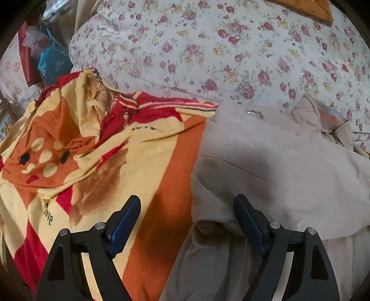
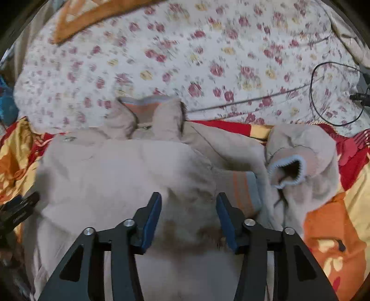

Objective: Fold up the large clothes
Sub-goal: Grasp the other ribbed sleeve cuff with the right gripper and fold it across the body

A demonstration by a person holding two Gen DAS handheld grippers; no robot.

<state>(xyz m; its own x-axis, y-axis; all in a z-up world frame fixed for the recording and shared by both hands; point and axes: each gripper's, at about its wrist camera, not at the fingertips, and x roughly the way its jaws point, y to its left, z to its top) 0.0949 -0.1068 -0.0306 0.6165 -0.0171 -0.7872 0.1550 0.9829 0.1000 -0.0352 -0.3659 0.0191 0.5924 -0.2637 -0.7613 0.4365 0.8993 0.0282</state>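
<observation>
A large beige jacket [image 1: 277, 162] lies bunched on an orange, red and yellow blanket [image 1: 104, 148]. My left gripper [image 1: 187, 203] is open above the jacket's left edge, empty. In the right wrist view the jacket [image 2: 120, 171] fills the middle, with its collar [image 2: 148, 108] at the far side, a striped hem band [image 2: 245, 187] and a cuffed sleeve [image 2: 289, 171] to the right. My right gripper [image 2: 188, 201] is open just above the jacket body, empty. My left gripper's black tip shows at the left edge [image 2: 20, 208].
A floral quilt [image 2: 185, 58] covers the bed behind the jacket. A black cable [image 2: 323, 92] loops at the far right. Bags and clutter [image 1: 50, 58] stand at the far left. An orange cloth [image 1: 307, 9] lies at the top.
</observation>
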